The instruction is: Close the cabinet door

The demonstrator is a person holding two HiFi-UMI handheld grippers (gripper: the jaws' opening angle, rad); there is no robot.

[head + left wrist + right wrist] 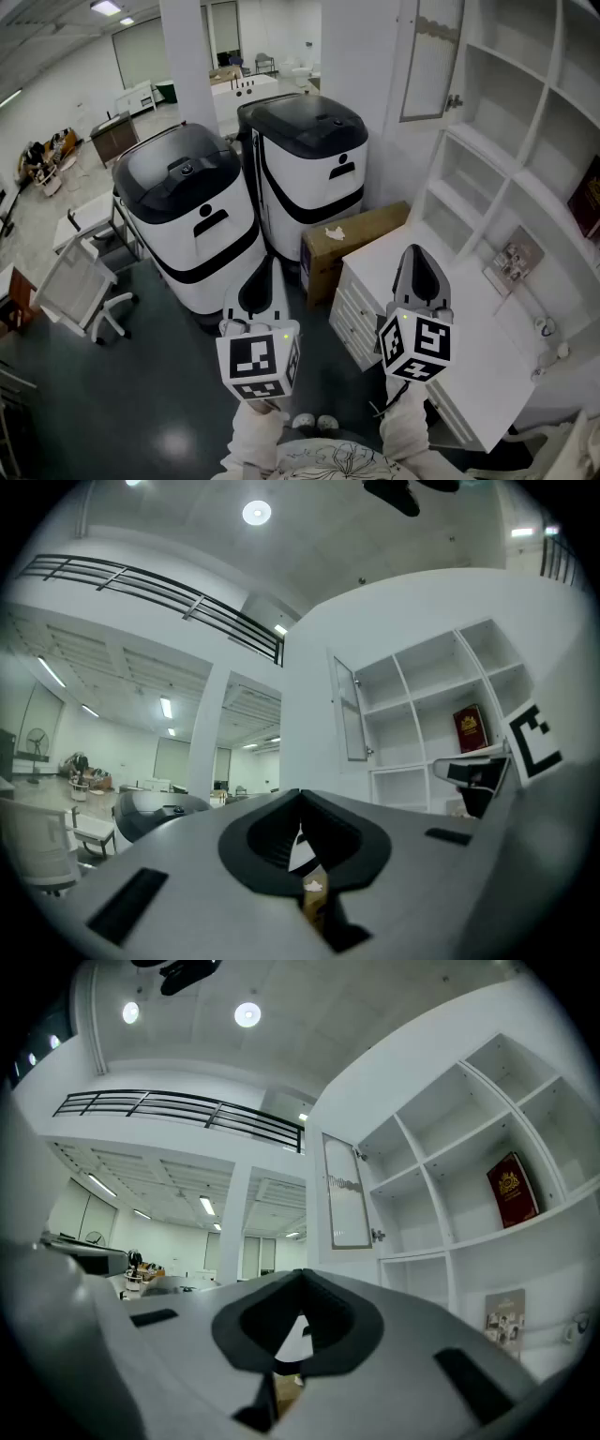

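Bright white workshop hall with a dark floor, seen from above. At the left stands a rounded white-and-black machine [187, 216], with a second like it [309, 159] just beside it.

Below them, the left gripper [266, 264] points forward over the floor. Its 2 jaws are pressed together at the tips with nothing between them.

Next to the right is a brown cardboard box [352, 239] on the floor, touching a white desk with drawers [469, 319].

The right gripper [419, 249] hovers above the desk's left part. Its 2 jaws also meet at the tips, empty.

Farther right and higher, the white-framed glass cabinet door [431, 61] stands swung open. It juts out from the left edge of the white open shelving [525, 122] that rises behind the desk. The door's long axis is upright, and a small knob [454, 100] sits at mid-height on its right edge.

The door lies ahead of and well above both grippers, slightly right of the right one. The right gripper is clearly the nearer tool, so closing the door probably means lifting it up and forward to push on the panel.
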